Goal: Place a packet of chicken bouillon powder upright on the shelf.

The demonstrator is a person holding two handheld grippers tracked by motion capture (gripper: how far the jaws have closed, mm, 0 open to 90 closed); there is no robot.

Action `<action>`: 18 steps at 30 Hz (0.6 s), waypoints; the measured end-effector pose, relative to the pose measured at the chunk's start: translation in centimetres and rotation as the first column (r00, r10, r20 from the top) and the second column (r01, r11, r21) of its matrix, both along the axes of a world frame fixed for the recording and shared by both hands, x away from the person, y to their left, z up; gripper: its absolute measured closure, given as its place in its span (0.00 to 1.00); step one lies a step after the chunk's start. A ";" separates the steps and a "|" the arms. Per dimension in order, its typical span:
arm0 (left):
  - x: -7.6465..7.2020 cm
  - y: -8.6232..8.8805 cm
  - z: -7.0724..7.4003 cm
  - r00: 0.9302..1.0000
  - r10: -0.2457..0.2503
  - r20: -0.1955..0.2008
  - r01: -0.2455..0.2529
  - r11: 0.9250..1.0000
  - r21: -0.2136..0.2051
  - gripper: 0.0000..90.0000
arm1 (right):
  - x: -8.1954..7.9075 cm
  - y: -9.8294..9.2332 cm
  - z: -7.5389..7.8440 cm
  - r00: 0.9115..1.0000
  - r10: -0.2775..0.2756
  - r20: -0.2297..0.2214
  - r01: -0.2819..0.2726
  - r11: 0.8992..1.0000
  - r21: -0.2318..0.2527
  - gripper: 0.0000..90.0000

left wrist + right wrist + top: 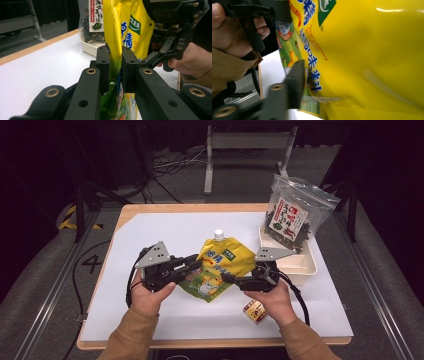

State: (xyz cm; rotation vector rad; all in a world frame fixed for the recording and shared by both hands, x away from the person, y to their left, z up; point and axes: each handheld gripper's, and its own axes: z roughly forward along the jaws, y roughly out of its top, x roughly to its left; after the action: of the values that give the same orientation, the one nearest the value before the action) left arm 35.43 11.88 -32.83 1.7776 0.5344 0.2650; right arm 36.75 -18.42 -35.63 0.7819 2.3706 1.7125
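Note:
A yellow spouted pouch [220, 265] with a white cap and blue print is held up off the white table between both grippers. My left gripper [197, 263] is shut on the pouch's left edge; in the left gripper view its two jaws [115, 53] clamp the yellow-green film [120, 25]. My right gripper [226, 277] grips the pouch's lower right edge. In the right gripper view one black finger [295, 82] lies flat against the printed face [367, 50], which creases beside it. The other finger is hidden behind the pouch.
A white tray [305, 267] stands at the right and holds an upright clear bag of dark dried food [295, 212]. A small red and white packet [255, 311] lies near the front edge by the right hand. White sheet [150, 230] stretches to the left.

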 end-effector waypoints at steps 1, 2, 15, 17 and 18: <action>0.0 0.0 0.0 1.000 0.002 -0.001 -0.002 1.000 -0.003 0.88 | 0.0 0.0 0.0 1.000 0.000 0.000 0.000 1.000 0.000 0.62; 0.0 0.0 0.0 1.000 0.002 0.007 -0.002 1.000 0.003 0.88 | -0.1 0.0 0.1 1.000 0.015 0.004 -0.015 1.000 0.003 0.69; 0.0 -0.1 -0.2 1.000 0.000 0.030 0.001 1.000 -0.024 0.84 | -0.8 -0.8 1.3 0.999 0.013 0.052 -0.014 1.000 0.019 0.91; 0.1 0.0 -0.2 0.999 -0.001 0.032 0.002 0.999 -0.032 0.83 | -1.0 -0.8 1.5 0.998 0.011 0.065 -0.012 1.000 0.014 0.91; 0.1 0.0 -0.3 1.000 0.000 0.031 0.001 0.999 -0.033 0.82 | -1.1 -0.9 1.7 0.998 0.011 0.069 -0.012 1.000 0.010 0.91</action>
State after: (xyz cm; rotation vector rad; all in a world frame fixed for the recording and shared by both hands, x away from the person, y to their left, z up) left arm 35.52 11.87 -33.09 1.7387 0.5138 0.2809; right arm 35.66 -19.28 -33.92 0.6996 2.3273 1.7288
